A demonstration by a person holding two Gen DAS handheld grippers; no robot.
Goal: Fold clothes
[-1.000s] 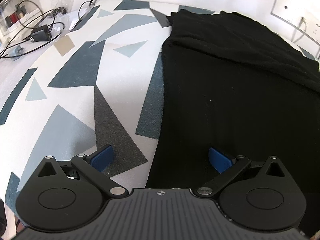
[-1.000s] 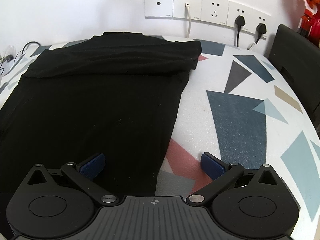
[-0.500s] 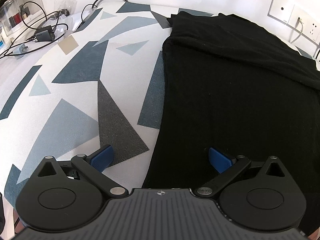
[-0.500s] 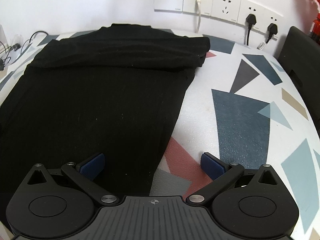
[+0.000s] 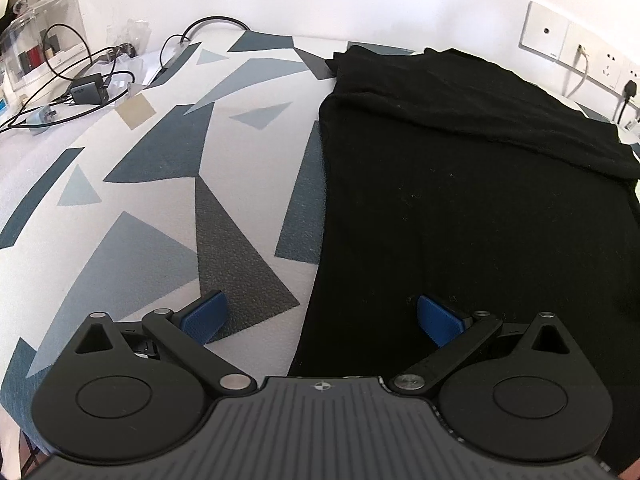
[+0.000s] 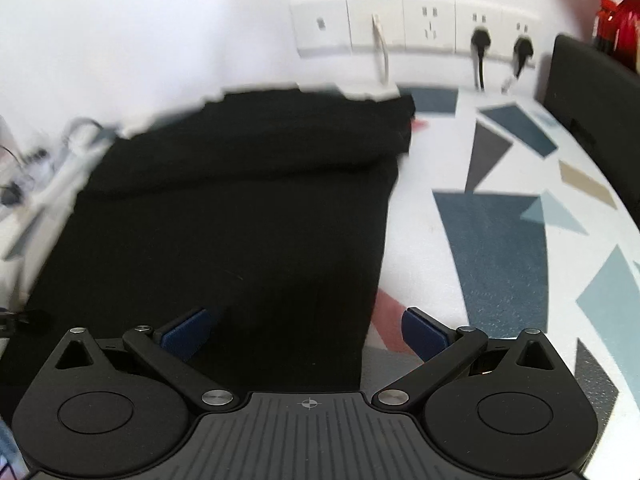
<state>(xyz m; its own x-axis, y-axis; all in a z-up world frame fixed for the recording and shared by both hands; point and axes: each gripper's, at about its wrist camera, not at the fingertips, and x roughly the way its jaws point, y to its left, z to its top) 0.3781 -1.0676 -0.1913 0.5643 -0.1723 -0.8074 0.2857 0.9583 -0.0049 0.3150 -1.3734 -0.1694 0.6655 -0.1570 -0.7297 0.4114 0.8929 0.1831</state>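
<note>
Down low in the left wrist view, the left claw (image 5: 318, 314) hangs with its blue pads spread wide, gripping nothing, straddling the left side edge of the black garment (image 5: 460, 200): one pad over the patterned surface (image 5: 152, 200), the other over cloth. That looks like a line-up for catching that edge. The right claw (image 6: 308, 326) mirrors it, pads apart and empty, one over cloth, one over bare surface, astride the garment's right side edge; this view is smeared, so fine detail is lost.

Moving out, the garment lies flat in a long panel running away from both claws, its side edges fairly straight. At the far end a band of cloth is doubled back over the body, making a thicker ridge across it. So it lies partly folded; whether the near end is due to go over next, I judge likely from the paired stance, not certain.

Room: plenty of bare surface on the left and on the right. Farther off, cables and a charger (image 5: 86, 90) clutter the far left corner, and wall sockets (image 6: 404, 26) with plugged leads sit just behind the garment's far edge, so that end is tight.
</note>
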